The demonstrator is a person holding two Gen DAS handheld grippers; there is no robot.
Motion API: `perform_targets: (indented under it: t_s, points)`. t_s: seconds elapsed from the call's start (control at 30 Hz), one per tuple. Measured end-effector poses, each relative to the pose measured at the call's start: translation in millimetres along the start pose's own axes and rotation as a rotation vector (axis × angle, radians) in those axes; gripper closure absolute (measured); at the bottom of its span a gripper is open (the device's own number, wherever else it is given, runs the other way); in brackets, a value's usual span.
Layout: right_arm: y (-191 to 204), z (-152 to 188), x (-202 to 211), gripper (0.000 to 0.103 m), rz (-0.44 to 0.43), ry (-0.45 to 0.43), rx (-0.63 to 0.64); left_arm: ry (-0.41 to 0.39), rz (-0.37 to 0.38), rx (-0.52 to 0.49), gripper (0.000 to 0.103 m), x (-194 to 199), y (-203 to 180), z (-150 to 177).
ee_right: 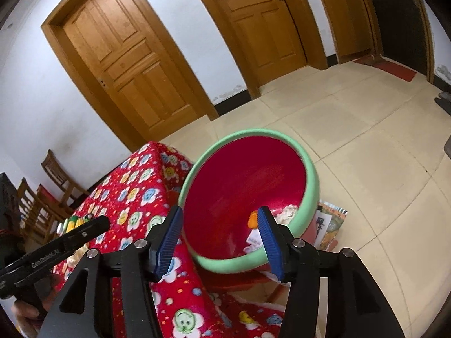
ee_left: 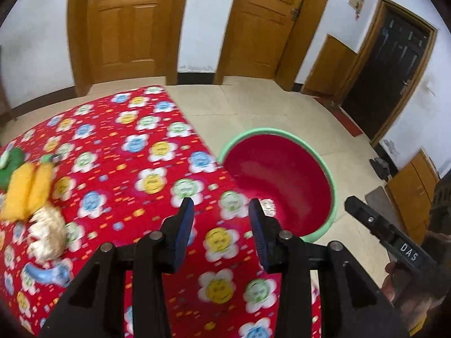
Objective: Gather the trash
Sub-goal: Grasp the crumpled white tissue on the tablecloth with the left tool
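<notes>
Over the table edge, left gripper (ee_left: 222, 217): jaws apart, nothing between them, likely free for another pickup.
Right gripper (ee_right: 220, 239): jaws parted and empty above the basin (ee_right: 308, 180), suited to dropping.
Basin: on the floor beside the table (ee_left: 126, 146), holding scraps.
Remaining trash (ee_left: 46, 231): crumpled pieces on the cloth's left side.

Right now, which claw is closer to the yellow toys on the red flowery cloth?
Left. The left claw hangs open over the cloth, with the yellow toys off to its left. The right claw is open above the red tub, beyond the cloth's edge.
</notes>
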State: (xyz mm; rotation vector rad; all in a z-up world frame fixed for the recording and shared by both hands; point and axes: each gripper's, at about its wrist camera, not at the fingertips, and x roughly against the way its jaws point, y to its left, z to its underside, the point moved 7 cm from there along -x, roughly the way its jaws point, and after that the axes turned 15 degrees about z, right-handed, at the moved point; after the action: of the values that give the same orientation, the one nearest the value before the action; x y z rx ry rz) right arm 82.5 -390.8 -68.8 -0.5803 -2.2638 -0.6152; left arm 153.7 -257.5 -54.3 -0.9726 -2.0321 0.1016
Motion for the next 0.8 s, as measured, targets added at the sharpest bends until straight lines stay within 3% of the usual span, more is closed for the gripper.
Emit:
perform_targets:
  t_s: [0.4,0.6,0.8]
  points:
    - [32,15,3,0.043,-0.033,0.024,0.056,-0.101,-0.142,0.176,0.063,53,85,15]
    - [40,21,-2,0.043,-0.032,0.041,0.074,-0.155,-0.269,0.228,0.052,72,130,17]
    - [44,26,-9,0.043,-0.028,0.065,0.081,-0.130,-0.295,0.305,0.051,68,165,30]
